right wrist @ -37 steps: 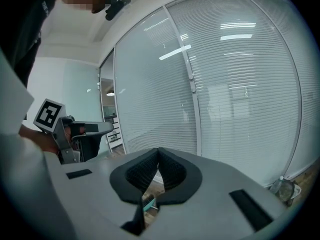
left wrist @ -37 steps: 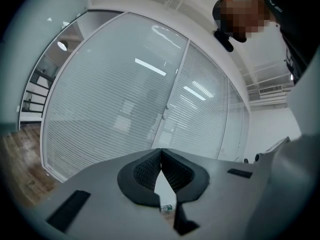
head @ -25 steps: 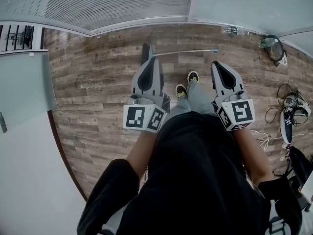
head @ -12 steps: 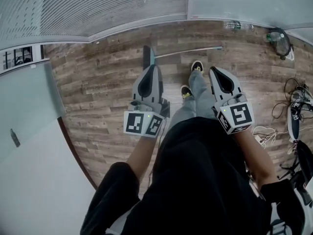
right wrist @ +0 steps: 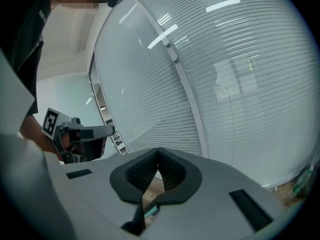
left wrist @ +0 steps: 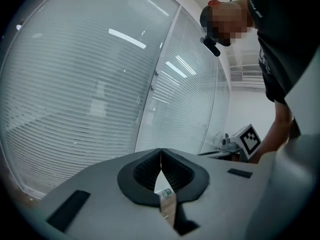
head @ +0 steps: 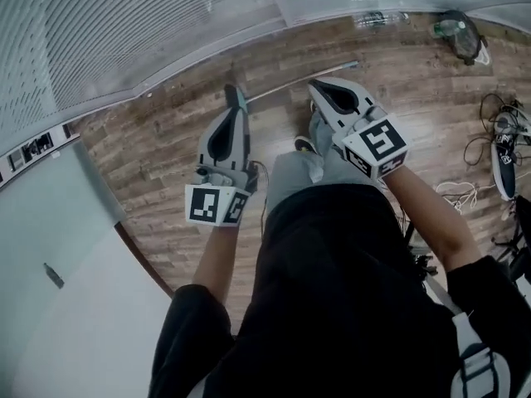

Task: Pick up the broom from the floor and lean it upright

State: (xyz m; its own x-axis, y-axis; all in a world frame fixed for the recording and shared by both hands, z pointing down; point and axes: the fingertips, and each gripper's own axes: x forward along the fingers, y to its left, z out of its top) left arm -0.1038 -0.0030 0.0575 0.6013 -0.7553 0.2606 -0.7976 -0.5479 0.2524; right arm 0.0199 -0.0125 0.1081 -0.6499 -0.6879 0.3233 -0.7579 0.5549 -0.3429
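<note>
Clearly the approach is the step in hand — nothing is gripped yet. Nearest, both tongs are held out ahead of the person's body: the left gripper (left wrist: 161, 158) has its jaws pressed together on nothing, and the right gripper (right wrist: 158, 156) is likewise closed and empty. Beyond them, past the person's shoe (head: 304, 145), the broom (head: 282, 89) lies flat on the wood floor (head: 149, 156) close to its far edge. Its thin handle runs along the foot of the glass wall (head: 124, 31), and its head end sits partly behind the left tong's tip. By my reading, the next move calls for lowering a gripper to the handle, parting the jaws and closing them on the rod — the other tong could then steady it as it is raised. Farthest off, a plastic bottle (head: 377, 17) lies at the floor's far edge against the wall; whether it holds anything I cannot tell.
</note>
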